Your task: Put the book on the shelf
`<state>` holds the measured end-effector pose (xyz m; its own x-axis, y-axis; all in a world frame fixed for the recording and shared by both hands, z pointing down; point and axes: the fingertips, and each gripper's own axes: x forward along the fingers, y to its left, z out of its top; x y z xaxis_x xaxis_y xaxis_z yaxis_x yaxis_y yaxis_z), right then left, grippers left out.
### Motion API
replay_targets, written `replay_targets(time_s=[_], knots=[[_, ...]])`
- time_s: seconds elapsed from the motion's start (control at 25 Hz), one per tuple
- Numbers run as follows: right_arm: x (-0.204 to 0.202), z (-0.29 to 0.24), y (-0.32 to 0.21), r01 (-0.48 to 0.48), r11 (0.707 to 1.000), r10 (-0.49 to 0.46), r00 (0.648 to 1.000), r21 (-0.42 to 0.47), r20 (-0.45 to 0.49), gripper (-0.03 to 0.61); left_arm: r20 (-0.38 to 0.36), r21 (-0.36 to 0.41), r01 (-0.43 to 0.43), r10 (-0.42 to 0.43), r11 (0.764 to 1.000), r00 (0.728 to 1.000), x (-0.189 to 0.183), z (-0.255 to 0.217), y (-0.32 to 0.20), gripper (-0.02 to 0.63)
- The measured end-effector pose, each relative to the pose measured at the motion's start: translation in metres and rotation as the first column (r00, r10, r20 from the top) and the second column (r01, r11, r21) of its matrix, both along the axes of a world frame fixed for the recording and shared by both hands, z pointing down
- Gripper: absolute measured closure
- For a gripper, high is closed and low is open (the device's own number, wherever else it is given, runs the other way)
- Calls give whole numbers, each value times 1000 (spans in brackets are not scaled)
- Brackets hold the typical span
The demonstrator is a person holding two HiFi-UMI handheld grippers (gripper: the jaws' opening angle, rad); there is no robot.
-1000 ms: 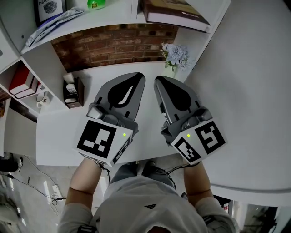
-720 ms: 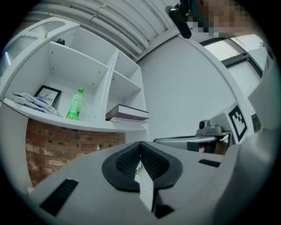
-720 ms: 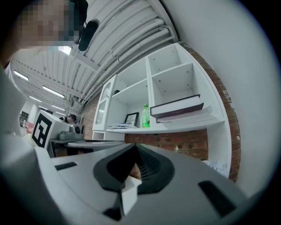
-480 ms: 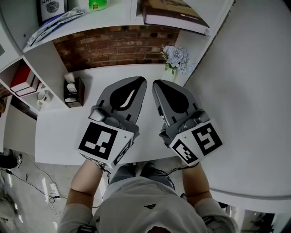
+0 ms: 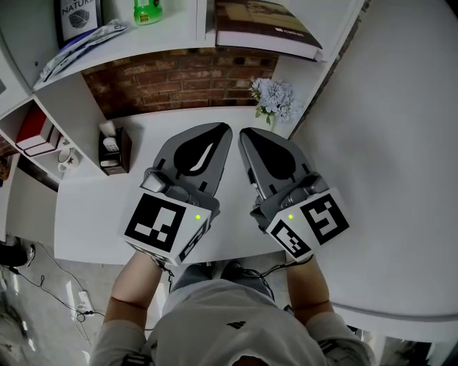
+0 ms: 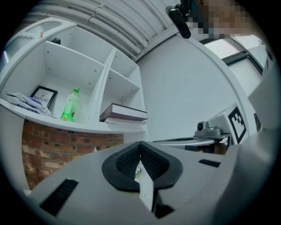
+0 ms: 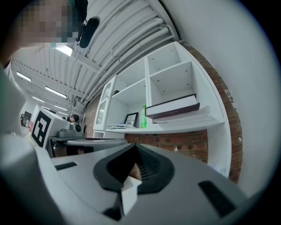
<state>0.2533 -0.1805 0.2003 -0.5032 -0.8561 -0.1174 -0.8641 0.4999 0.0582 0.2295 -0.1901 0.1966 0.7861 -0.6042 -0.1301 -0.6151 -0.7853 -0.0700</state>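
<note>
Both tools idle above the white table (image 5: 93,214): the left hand-held gripper (image 5: 215,134) and the right hand-held gripper (image 5: 252,139) hover side by side, close but apart. Each has its jaws pressed together on nothing, as the left gripper view (image 6: 140,160) and the right gripper view (image 7: 134,165) confirm. Their empty, drawn-back stance suggests that the job is done.

The book (image 5: 266,27) lies flat in the right compartment of the shelf (image 5: 179,39), far from the person and above the brick wall (image 5: 179,78). It lies cover up, likely because flat is the steadiest way to leave it. Its long axis runs left to right along the shelf's front edge, slightly skewed. The dark spine faces out toward the person. From the side (image 7: 172,107) a paler slab shows beneath it, perhaps a second volume. A divider separates it from the green bottle (image 5: 147,10) in the left compartment.
</note>
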Motion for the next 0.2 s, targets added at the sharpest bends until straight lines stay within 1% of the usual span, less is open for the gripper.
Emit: replay_targets(time_s=[0.2], knots=[[5, 0, -3, -1, 1000, 1, 1000, -1, 0, 569, 3, -4, -4, 4, 1000, 1000, 6, 0, -2, 600]])
